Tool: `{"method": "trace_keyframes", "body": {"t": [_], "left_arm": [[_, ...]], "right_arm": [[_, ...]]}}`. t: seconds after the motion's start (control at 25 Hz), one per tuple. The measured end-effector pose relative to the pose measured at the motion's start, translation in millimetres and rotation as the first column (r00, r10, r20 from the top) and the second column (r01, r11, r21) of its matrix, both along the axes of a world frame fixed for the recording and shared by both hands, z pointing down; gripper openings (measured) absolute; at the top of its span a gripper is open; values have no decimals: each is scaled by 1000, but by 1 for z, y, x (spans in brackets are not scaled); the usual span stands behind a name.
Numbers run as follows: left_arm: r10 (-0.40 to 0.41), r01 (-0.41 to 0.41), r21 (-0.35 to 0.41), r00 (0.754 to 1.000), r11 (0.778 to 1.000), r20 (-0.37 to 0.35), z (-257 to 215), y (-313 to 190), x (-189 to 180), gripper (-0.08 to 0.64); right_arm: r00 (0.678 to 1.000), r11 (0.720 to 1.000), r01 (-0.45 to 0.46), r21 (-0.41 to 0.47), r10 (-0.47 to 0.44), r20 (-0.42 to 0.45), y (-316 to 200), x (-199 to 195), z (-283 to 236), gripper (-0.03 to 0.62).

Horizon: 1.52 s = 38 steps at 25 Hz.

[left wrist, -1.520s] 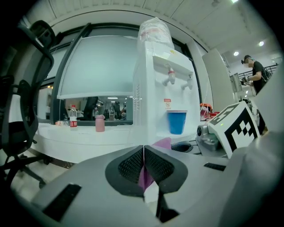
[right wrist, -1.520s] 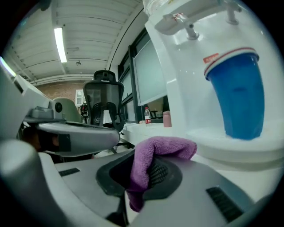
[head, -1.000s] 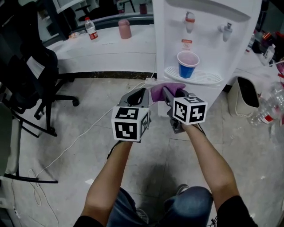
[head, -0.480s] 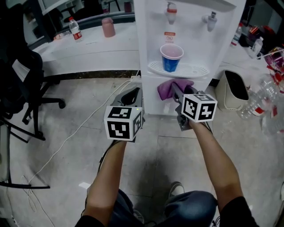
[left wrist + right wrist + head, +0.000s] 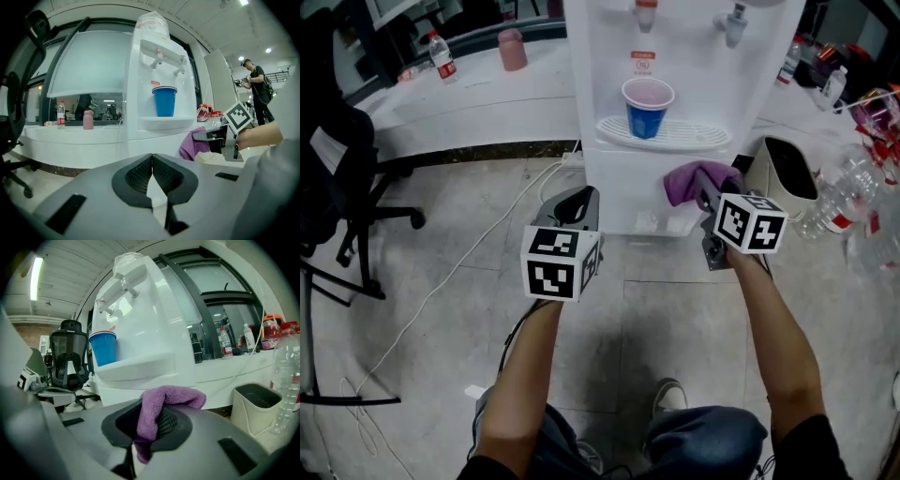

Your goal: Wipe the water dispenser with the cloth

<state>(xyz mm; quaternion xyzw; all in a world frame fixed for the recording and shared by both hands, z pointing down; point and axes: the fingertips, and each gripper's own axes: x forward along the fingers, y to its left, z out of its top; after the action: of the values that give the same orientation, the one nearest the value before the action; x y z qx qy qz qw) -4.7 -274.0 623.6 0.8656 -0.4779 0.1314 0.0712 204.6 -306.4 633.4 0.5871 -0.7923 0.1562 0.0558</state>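
**Right gripper [image 5: 705, 187] clamping a purple microfibre cloth [image 5: 682, 180] beside the white water dispenser [image 5: 619, 183].**
Left gripper [image 5: 578, 202] closed on nothing, held apart; blue plastic cup [image 5: 646, 108] stands on the white drip tray [image 5: 698, 139].

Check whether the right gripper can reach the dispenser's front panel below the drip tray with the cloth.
Probably yes. The right gripper, shut on the purple cloth, is close to the water dispenser panel, with nothing between them; the blue cup stands higher up.
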Motion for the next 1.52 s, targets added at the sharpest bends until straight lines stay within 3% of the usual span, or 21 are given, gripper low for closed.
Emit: {"method": "trace_keyframes", "body": {"t": [0.28,0.44,0.76,1.16,1.52], "left_arm": [[7,-7,5,1000,1000,8,11,2,3,28],[18,-18,1,1000,1000,3,14,3,7,28],[1,-1,-32,1000,999,1,33,1,-1,28],[-43,42,-34,999,999,-30,43,7,-26,28],[-93,93,-44,996,995,0,54,21,-52,28]], "right_arm": [[995,996,-93,-11,93,-33,7,50,3,40],[996,997,-75,-7,75,-47,11,44,1,40],[997,997,72,25,-71,-43,25,-21,-5,41],[961,961,276,-15,-276,5,20,-136,35,41],[946,941,317,-119,-304,115,-5,-197,110,41]]}}
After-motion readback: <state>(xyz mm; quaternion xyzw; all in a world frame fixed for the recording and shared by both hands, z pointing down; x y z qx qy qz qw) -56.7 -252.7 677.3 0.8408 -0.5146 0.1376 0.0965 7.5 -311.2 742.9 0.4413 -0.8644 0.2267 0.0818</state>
